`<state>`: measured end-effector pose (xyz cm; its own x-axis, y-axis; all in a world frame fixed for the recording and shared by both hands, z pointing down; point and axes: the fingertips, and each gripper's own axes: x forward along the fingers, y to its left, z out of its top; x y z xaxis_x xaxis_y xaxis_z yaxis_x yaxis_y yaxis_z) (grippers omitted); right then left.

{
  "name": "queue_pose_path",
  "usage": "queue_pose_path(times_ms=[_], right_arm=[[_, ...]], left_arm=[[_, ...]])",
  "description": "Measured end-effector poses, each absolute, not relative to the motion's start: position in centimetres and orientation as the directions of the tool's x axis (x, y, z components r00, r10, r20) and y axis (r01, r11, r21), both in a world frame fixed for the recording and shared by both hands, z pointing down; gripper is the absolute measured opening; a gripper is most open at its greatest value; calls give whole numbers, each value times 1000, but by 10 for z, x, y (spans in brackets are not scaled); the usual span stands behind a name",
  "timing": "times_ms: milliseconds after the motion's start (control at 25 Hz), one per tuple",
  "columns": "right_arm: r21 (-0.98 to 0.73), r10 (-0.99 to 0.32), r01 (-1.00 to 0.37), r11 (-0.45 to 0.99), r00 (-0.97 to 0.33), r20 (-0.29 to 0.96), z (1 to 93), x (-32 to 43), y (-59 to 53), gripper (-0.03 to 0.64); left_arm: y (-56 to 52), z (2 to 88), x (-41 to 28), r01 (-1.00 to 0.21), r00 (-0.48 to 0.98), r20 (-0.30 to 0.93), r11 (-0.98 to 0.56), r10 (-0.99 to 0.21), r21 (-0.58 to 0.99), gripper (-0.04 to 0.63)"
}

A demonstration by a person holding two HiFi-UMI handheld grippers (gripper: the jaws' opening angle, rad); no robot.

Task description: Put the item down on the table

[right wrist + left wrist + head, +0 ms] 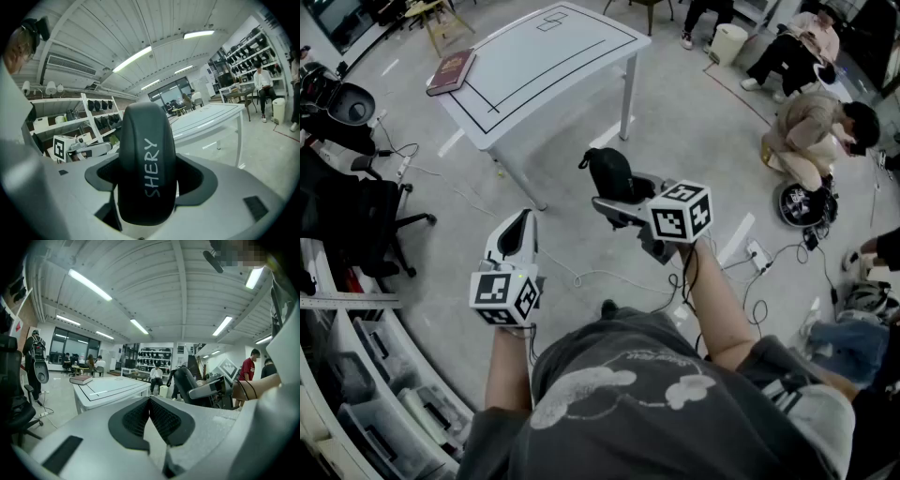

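Note:
A black oval case point(146, 164) with white lettering stands upright between the pads of my right gripper point(146, 190), which is shut on it. In the head view the right gripper point(617, 194) holds the case point(609, 172) in the air over the grey floor, short of the white table point(546, 67) with black lines. My left gripper point(523, 221) hangs lower left of it; its ribbed pads point(161, 417) meet with nothing between them. The case point(185, 383) also shows in the left gripper view, right of the table point(112, 389).
A dark red book point(450, 72) lies on the table's left end. A black office chair point(366, 220) and shelves with bins point(356, 375) stand at the left. Cables and a power strip point(757, 255) lie on the floor; a person point(811, 141) crouches at the right.

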<state>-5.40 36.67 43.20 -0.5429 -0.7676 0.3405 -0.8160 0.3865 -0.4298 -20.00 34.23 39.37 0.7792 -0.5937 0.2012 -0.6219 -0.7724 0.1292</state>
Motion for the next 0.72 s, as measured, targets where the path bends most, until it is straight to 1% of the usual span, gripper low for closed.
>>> queue_pose_path(times_ms=[520,720], right_arm=[[-437,-755,-811,388,-552,355,444,-39,361,339],[-423,-757,-829,367,-530,382,450,-25,347,341]], left_arm=[[331,408,-184,-631,772,218,-763,-597,144,3],[313,412,-177,-632,770,233,-761,-595,147,3]])
